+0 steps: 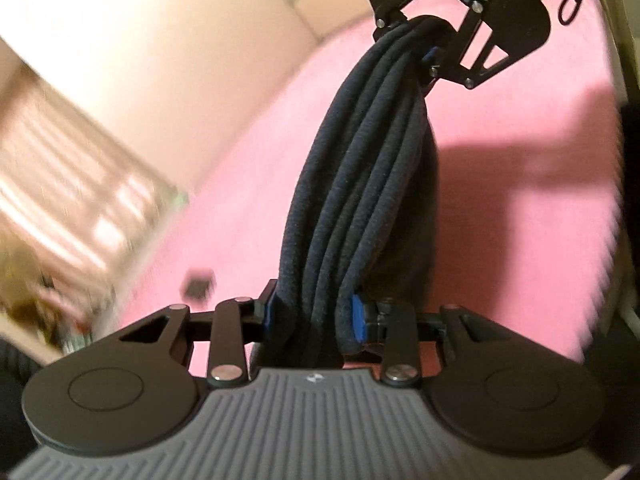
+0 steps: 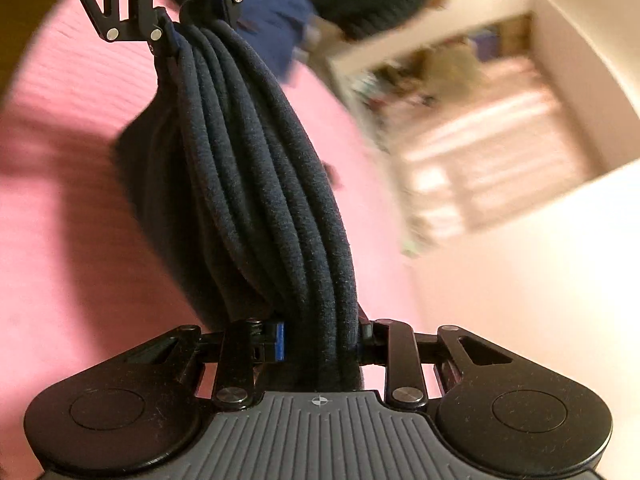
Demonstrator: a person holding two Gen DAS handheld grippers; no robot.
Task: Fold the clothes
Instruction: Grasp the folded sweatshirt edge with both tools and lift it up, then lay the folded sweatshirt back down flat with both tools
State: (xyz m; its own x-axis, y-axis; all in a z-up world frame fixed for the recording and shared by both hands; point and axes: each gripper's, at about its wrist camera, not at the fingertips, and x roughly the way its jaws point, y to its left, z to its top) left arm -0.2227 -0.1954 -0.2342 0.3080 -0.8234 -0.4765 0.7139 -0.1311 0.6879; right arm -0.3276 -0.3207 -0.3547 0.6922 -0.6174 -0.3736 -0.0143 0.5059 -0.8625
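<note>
A dark navy garment point(image 1: 360, 184), bunched into thick folds, hangs stretched between the two grippers above a pink bed cover point(image 1: 520, 240). My left gripper point(image 1: 316, 316) is shut on one end, its blue pads point(image 1: 358, 320) pressing the cloth. At the top of the left wrist view my right gripper point(image 1: 416, 46) grips the far end. In the right wrist view the same garment point(image 2: 272, 200) runs from my right gripper point(image 2: 320, 342), shut on it, up to my left gripper point(image 2: 192, 28). More of the cloth sags in a dark fold below.
The pink bed cover point(image 2: 60, 220) spreads under everything. A pale wall point(image 1: 160, 60) and a blurred window point(image 2: 492, 152) lie beyond its edge. A small dark object point(image 1: 198, 286) sits on the cover. A person in dark blue clothing point(image 2: 280, 20) stands behind the left gripper.
</note>
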